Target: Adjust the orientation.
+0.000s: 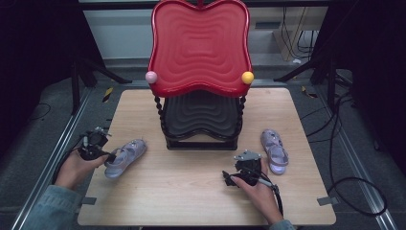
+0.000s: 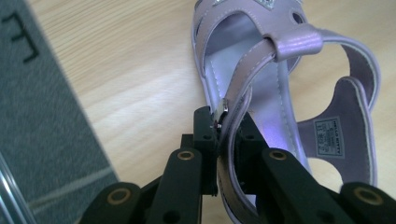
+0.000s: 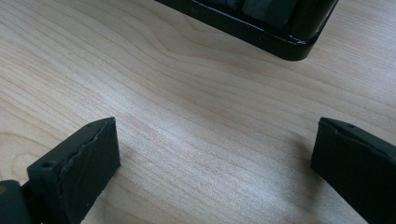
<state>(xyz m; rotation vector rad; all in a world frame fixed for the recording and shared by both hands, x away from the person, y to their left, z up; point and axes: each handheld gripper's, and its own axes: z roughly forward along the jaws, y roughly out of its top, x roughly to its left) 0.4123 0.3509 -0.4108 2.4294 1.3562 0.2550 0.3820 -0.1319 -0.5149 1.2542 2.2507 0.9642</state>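
Observation:
A lilac sandal (image 1: 125, 156) lies at the table's left, and my left gripper (image 1: 111, 156) is shut on its side strap. In the left gripper view the jaws pinch that strap of the sandal (image 2: 285, 88), with my left gripper (image 2: 227, 128) closed tight around it. A second lilac sandal (image 1: 274, 150) lies at the right, apart from my right gripper (image 1: 229, 179), which rests low over the table in front of the stand. In the right gripper view my right gripper (image 3: 215, 154) stands open with bare wood between its jaws.
A two-tier stand (image 1: 201, 86) with a red top tray (image 1: 200, 45) and a black lower tray (image 1: 201, 115) occupies the table's middle back; its black base corner (image 3: 280, 32) lies ahead of the right gripper. The table edge and grey floor (image 2: 42, 140) lie left of the left gripper.

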